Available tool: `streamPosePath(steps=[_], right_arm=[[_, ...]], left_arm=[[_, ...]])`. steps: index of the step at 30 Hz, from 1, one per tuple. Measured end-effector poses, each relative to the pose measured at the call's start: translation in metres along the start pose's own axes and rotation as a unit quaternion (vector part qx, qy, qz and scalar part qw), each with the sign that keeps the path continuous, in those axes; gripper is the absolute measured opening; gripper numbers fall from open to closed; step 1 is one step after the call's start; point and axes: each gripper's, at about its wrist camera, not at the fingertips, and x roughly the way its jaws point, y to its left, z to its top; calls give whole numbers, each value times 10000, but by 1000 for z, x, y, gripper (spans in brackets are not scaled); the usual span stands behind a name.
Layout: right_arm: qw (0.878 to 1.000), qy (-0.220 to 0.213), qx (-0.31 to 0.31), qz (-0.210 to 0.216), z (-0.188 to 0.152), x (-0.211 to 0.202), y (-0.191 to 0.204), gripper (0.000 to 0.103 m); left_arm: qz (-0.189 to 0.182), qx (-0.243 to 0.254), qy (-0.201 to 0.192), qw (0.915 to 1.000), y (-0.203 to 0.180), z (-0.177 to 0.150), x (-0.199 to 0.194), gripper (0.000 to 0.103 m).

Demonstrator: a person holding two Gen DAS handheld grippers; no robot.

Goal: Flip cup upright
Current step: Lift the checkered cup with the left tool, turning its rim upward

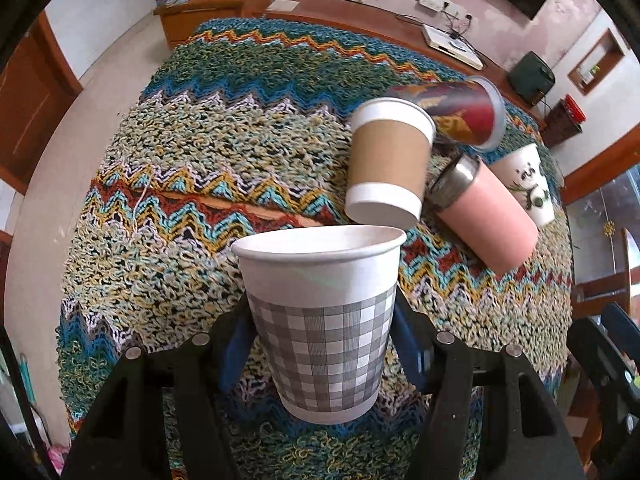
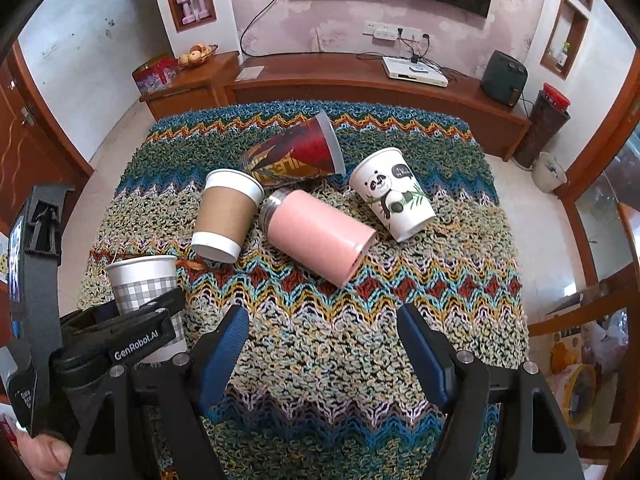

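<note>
A grey-checked white paper cup [image 1: 320, 320] stands upright, mouth up, between the fingers of my left gripper [image 1: 322, 344], which is shut on its sides; it also shows at the left of the right wrist view [image 2: 142, 284]. A brown paper cup [image 1: 390, 160] [image 2: 228, 214], a pink steel-rimmed tumbler [image 1: 484, 216] [image 2: 320, 236], a red printed cup [image 1: 452, 114] [image 2: 298, 152] and a panda cup [image 1: 530, 184] [image 2: 394, 192] lie on their sides on the knitted zigzag cloth [image 2: 320, 344]. My right gripper [image 2: 322, 348] is open and empty above the cloth near its front.
The cloth covers a table [image 1: 224, 160] with floor on both sides. A wooden TV cabinet [image 2: 360, 84] stands behind it, with a white set-top box [image 2: 414, 72], a fruit bowl [image 2: 196, 56] and a dark speaker [image 2: 504, 78].
</note>
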Motion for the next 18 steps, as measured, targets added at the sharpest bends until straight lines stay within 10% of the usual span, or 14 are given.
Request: streamPosePath(steps=[18], right_arm=[[9997,181,182,-17,-50,-10,-12,77]], left_arm=[[-239,603,814,9946,-28,-69,-11,65]])
